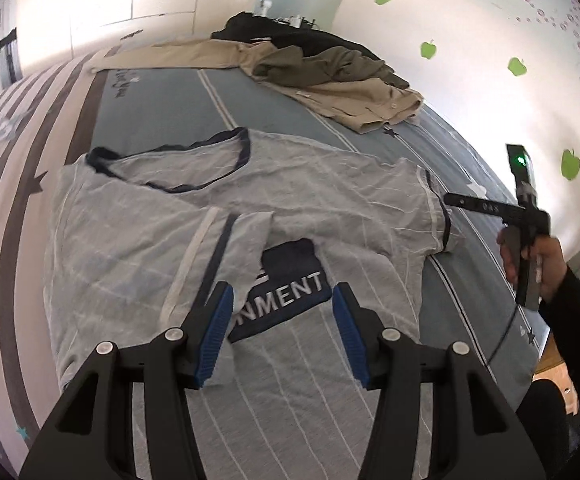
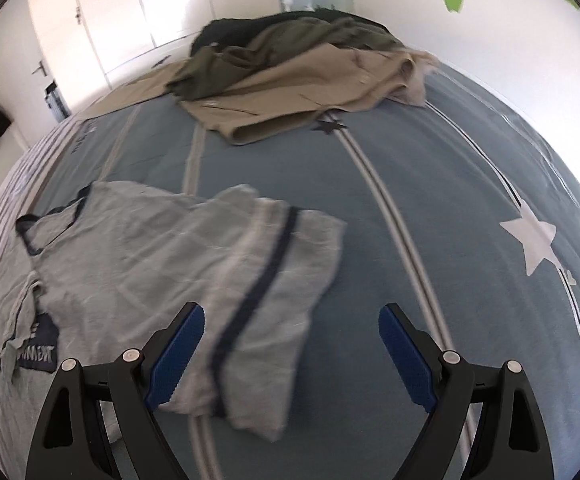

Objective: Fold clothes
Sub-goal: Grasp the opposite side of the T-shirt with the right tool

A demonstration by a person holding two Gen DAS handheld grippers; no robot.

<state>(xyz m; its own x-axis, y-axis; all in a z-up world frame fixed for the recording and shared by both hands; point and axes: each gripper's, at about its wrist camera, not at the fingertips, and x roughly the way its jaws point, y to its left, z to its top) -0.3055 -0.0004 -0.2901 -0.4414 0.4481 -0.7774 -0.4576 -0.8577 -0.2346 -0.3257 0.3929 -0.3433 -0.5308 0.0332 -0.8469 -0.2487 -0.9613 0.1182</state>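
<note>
The grey T-shirt (image 1: 138, 232) lies spread on the bed (image 2: 429, 208) for folding, one sleeve (image 1: 218, 256) turned in; left gripper (image 1: 282, 336) and right gripper (image 2: 291, 356) hover spread, empty.

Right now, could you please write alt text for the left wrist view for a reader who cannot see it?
A grey T-shirt with a navy collar lies partly folded on a blue bedspread, seen between the left gripper and its open blue fingers. At right, a hand holds the right gripper; a pile of khaki and dark clothes lies beyond.
</note>
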